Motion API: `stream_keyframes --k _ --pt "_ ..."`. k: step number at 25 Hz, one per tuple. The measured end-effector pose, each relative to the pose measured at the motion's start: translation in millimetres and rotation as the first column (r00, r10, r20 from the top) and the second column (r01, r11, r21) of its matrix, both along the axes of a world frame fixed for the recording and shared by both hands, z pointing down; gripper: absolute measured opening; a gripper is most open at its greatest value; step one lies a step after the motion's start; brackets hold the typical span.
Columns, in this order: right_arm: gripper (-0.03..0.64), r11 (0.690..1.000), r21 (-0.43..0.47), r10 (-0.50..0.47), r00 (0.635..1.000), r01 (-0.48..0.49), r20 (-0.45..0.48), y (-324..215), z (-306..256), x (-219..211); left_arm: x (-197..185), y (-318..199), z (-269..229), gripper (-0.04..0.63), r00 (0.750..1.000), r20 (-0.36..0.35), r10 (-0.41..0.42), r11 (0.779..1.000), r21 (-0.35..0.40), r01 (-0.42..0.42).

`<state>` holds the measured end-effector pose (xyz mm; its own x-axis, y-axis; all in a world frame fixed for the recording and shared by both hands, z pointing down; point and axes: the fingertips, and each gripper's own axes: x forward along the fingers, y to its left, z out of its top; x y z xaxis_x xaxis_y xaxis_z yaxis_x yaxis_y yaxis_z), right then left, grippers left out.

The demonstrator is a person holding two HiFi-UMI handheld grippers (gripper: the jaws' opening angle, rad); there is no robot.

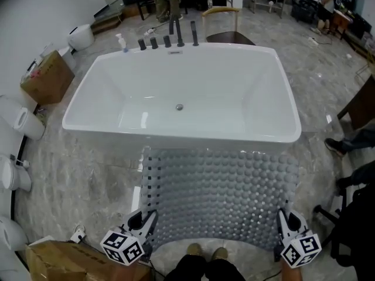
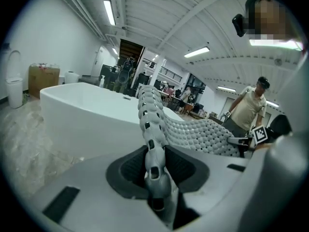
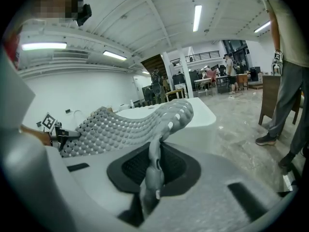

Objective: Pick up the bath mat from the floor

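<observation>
The fingers of your left gripper (image 2: 154, 170) are closed to a narrow gap on the left near corner of the grey rubbery bath mat with round bumps and rows of small holes (image 1: 222, 198). The holed edge strip stands upright between the dark pads. The fingers of your right gripper (image 3: 153, 170) are pinched closer together on the right near corner, where a thin fold of the edge is squeezed between them.

From those 2 corners the mat stretches away from you and sags in the middle. Its far edge reaches the near wall of the white rectangular bathtub (image 1: 181, 134). I cannot tell whether that edge touches the tub. The near part of the mat is clear of the marbled grey floor (image 1: 88, 174). From above, the far part looks raised too, though that is a judgement.

The mat is soft and floppy, so it bends wherever it is unsupported and droops between your 2 grips. It looks moderately heavy for its thickness. The bumps and holes give the pads some purchase, but the smooth rubber could creep out of a thin pinch, more likely on the right. Take hold well inside the edge strip at each corner, not at its very tip, and keep the 2 corners level and apart so the sheet hangs flat.
</observation>
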<state>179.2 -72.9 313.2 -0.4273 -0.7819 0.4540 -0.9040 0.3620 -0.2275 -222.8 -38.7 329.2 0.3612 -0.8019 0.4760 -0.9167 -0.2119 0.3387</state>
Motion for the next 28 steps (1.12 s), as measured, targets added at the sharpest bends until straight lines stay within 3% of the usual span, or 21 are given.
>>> stream_keyframes --k 16,28 --pt "0.044 0.994 0.106 0.015 0.998 -0.021 0.055 44 -149 10 2 35 -150 0.104 1.0 -0.025 0.008 0.994 0.109 -0.005" --pt "0.044 0.971 0.239 -0.003 0.991 -0.028 0.131 83 -245 6 -3 62 -258 0.104 0.999 -0.001 0.05 0.968 0.245 -0.049"
